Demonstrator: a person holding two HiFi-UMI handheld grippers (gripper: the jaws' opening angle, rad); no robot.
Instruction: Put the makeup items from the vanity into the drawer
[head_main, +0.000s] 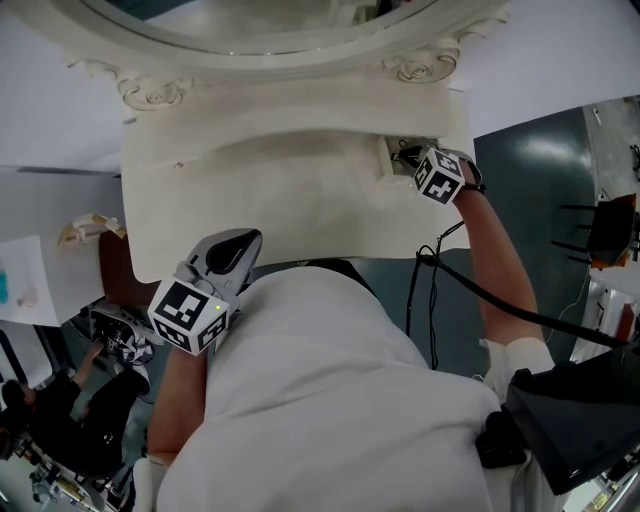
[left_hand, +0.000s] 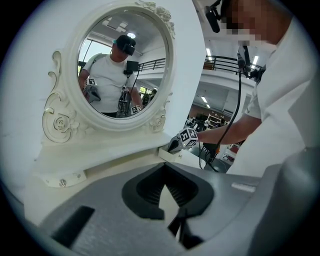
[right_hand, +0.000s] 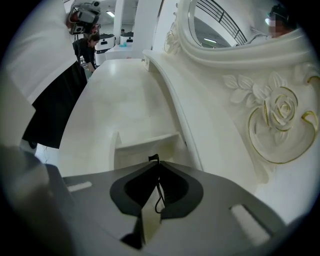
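Nearest: white shirt (head_main: 330, 390) of the operator fills the lower head view. Both arms reach fwd past it to the desk (head_main: 290, 210).

R side, right gripper (right_hand: 158, 164): jaws closed on a thin black wire-like item (right_hand: 152, 158); exact type cannot be determined. One end of it protrudes just past the jaw tips, directly over the small open drawer (right_hand: 147, 139), which is set in the desk top below the mirror (left_hand: 122, 65). Judgement: the gripper is positioned over the opening so that, on release, the load drops inside the drawer walls and not onto the desk.

L side, left gripper (left_hand: 165, 166): jaws closed, tips touching, nothing between them. It sits at the near desk edge, well apart from the drawer. Probable reason: idle pos., so as not to obstruct the working side.

Qty: grippers 2; open drawers 1; mirrors 1; things held 1. No other makeup visible on the desk surface.
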